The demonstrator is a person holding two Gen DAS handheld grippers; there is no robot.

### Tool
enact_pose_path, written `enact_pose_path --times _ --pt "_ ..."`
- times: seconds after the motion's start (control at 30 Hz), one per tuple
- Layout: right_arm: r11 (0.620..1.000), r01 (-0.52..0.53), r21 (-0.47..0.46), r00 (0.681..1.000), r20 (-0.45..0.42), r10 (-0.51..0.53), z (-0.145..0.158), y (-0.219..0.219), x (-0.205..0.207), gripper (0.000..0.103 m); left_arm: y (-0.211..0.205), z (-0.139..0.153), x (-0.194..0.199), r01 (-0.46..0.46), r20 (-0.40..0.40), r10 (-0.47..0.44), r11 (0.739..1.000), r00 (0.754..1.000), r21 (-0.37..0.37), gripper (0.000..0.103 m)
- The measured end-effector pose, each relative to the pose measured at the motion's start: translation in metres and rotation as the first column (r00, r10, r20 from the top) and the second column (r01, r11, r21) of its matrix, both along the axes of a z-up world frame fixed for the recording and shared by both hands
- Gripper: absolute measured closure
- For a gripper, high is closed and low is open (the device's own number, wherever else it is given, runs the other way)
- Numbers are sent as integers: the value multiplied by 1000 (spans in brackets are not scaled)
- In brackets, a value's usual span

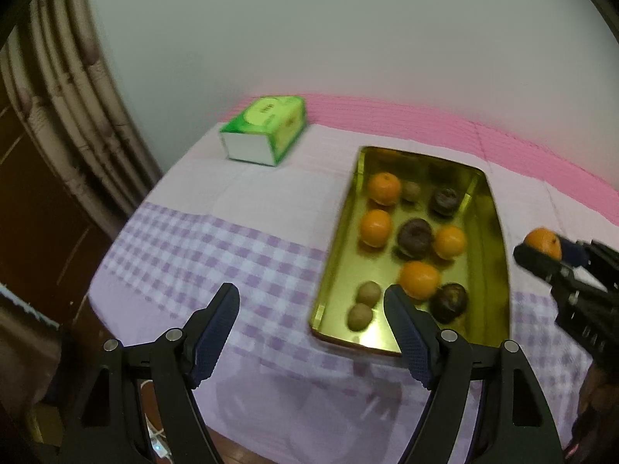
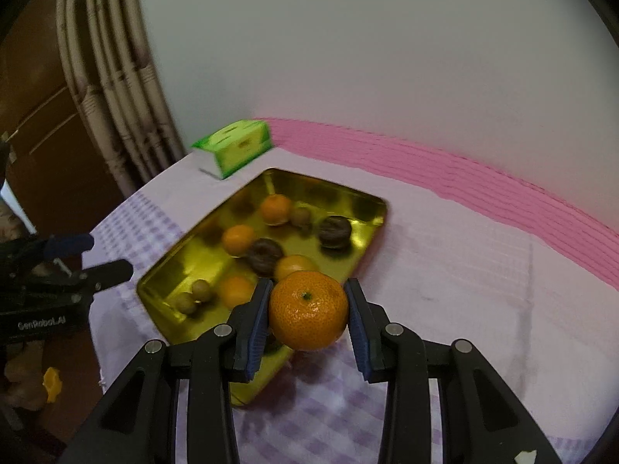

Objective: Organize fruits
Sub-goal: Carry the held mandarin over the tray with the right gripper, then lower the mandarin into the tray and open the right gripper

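Jaws first: the right gripper (image 2: 308, 311) is clamped on a mandarin (image 2: 308, 310), pads pressed to both its flanks, while the left gripper (image 1: 311, 330) hangs wide apart with nothing between its fingers.

Biggest thing down there is the table with its lilac checked cloth (image 1: 201, 255), a pink band along the far edge. On it sits the gold tray (image 1: 491, 270), long axis running from the near edge away toward the wall. Inside it: four more mandarins, three dark wrinkled fruits and three small brownish ones.

Now the key relation: the held mandarin hangs above the tray's near right corner, and the tray's bed lies ahead and to the left of those jaws. The right gripper is clearly the one placed for the drop. Free gold floor shows along the tray's left side; the middle is crowded, so landing on a neighbour looks like the risk.

A green tissue box (image 1: 265, 131) stands at the far left corner, well apart.
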State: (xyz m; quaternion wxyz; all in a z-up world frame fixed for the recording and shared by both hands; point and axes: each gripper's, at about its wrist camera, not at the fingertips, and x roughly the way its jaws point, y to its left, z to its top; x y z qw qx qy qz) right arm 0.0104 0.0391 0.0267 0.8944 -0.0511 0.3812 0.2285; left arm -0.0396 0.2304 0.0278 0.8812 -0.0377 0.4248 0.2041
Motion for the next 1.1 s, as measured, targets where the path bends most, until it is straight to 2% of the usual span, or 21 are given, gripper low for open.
enact_pose_path --times 0.2,0.63,1.1 --pt "998 -62 17 997 -39 62 -8 36 8 68 10 2 -1 -32 9 32 999 999 7 26" --pt "991 -131 9 986 -99 131 -30 96 38 68 12 -1 2 -34 -1 34 999 999 4 26" --pt "993 -115 10 981 -154 115 -47 107 56 67 18 -3 3 -45 -4 45 999 999 -7 26"
